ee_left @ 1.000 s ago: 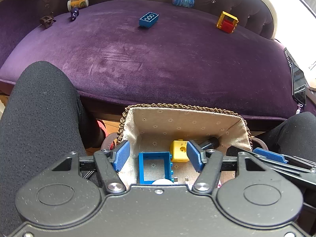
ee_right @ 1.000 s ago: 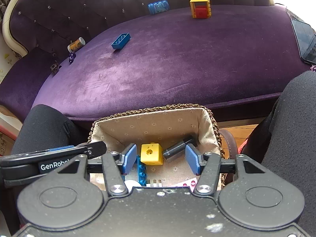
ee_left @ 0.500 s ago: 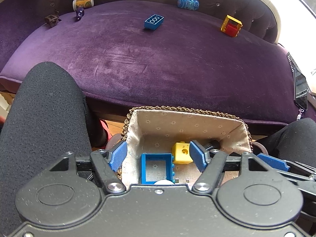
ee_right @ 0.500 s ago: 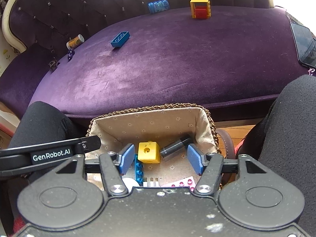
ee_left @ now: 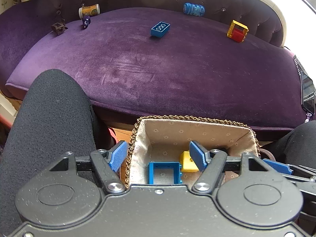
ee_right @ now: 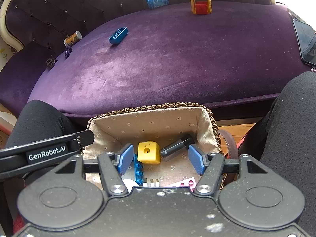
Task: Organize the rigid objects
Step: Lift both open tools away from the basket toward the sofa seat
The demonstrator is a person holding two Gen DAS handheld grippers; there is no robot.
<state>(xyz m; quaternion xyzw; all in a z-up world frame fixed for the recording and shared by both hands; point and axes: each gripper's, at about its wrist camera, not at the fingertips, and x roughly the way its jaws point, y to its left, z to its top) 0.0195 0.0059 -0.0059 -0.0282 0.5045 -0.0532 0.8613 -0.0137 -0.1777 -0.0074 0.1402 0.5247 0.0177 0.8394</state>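
A lined woven basket [ee_left: 197, 127] [ee_right: 150, 118] sits between the person's knees. It holds a yellow cube [ee_right: 148, 152], a blue frame brick [ee_left: 165, 172], a dark cylinder [ee_right: 176, 147] and a pink plate [ee_right: 183, 183]. My left gripper [ee_left: 158, 156] is open and empty above the basket's left rim. My right gripper [ee_right: 161, 161] is open and empty over the basket. On the purple sofa lie a blue brick [ee_left: 160, 29] [ee_right: 118, 35], a yellow-red block [ee_left: 237, 31] [ee_right: 201, 4], a blue ribbed bottle [ee_left: 193, 9] [ee_right: 157, 1], a small yellow-labelled bottle [ee_left: 89, 11] [ee_right: 72, 38], a purple piece [ee_left: 86, 22] and a brown piece [ee_left: 58, 27].
A phone [ee_left: 307, 90] [ee_right: 305, 39] lies at the sofa's right edge. The person's black-clad knees [ee_left: 51, 118] [ee_right: 292, 130] flank the basket. The tufted sofa back [ee_right: 79, 6] rises behind the seat.
Both grippers have drawn back and up from the basket, the left one also shifting left. Both stay open and empty. The objects have not moved.
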